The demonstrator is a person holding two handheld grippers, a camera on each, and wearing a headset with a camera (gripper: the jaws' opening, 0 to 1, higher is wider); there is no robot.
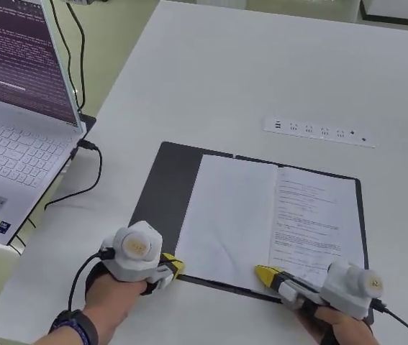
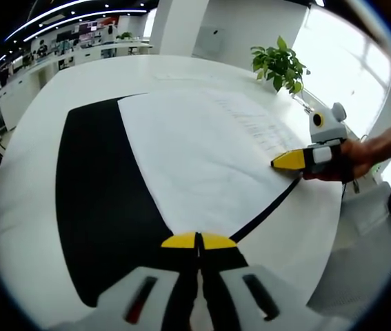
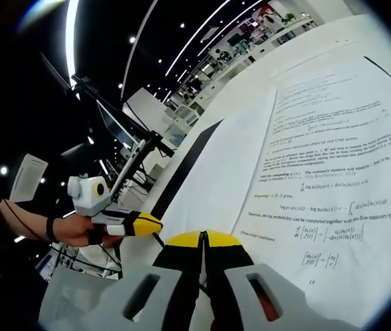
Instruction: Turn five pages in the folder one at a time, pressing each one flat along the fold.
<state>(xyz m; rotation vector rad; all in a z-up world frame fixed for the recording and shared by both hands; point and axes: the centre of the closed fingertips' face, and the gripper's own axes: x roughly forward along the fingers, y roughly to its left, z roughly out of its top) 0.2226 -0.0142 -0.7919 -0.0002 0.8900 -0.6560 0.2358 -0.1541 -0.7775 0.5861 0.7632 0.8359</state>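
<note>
A black folder [image 1: 166, 192] lies open on the white table, with a blank turned page [image 1: 229, 215] on the left and a printed page [image 1: 315, 219] on the right. My left gripper [image 1: 175, 266] is shut, its yellow tips [image 2: 197, 241] resting at the folder's near edge, over the black cover [image 2: 105, 207]. My right gripper [image 1: 265, 274] is also shut, its yellow tips [image 3: 198, 239] lying on the bottom of the pages near the fold. The right gripper [image 2: 288, 160] appears in the left gripper view, and the left gripper [image 3: 143, 224] in the right gripper view.
An open white laptop [image 1: 16, 136] stands at the left with cables [image 1: 81, 183] trailing toward the folder. A white power strip [image 1: 319, 132] lies beyond the folder. A potted plant [image 2: 278, 65] stands at the far end of the table.
</note>
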